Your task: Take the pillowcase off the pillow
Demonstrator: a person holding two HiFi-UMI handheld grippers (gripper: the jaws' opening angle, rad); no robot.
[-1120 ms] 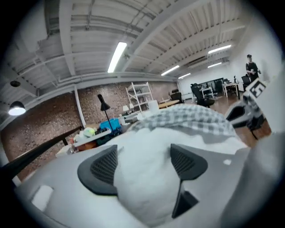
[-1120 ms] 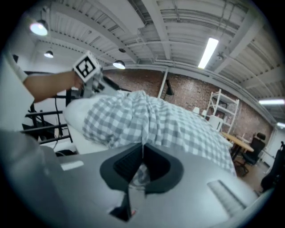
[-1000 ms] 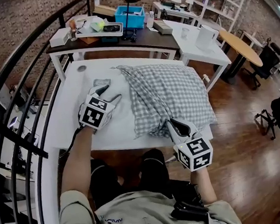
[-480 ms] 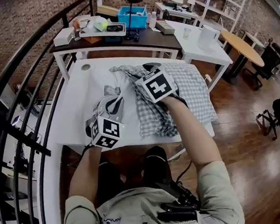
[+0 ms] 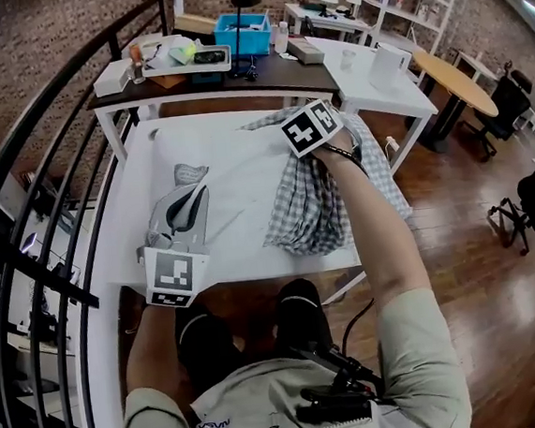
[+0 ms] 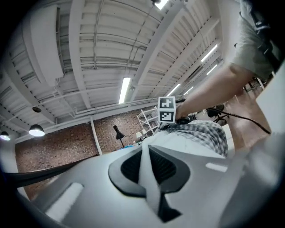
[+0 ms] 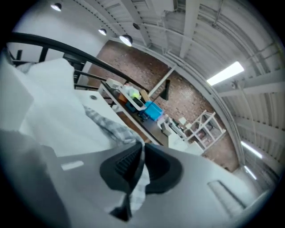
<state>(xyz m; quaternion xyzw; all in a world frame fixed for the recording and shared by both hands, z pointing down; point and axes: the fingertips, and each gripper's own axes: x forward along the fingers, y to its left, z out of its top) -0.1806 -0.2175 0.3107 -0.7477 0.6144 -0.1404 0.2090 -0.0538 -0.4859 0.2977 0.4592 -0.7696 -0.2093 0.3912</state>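
Observation:
A white pillow [image 5: 236, 183] lies on the white table [image 5: 130, 233], its left part bare. The grey checked pillowcase [image 5: 309, 209] is bunched over its right side. My left gripper [image 5: 188, 175] points away from me at the pillow's left end. In the left gripper view it [image 6: 147, 164] is shut on a fold of white pillow fabric. My right gripper [image 5: 299, 125] is at the pillowcase's far end. Its jaws [image 7: 140, 164] have just been closing and now pinch checked cloth [image 7: 111, 127].
A black railing [image 5: 48, 182] curves along the left. Behind the table stands a dark desk with a blue bin [image 5: 241, 32], a tray and a lamp. A white table [image 5: 377, 75] and a round wooden table [image 5: 457, 82] stand at the right.
My right gripper left the pillowcase's near edge, swung to its far end and shut on it. The case slid right, baring white pillow. My left gripper shut on white fabric and drew back.

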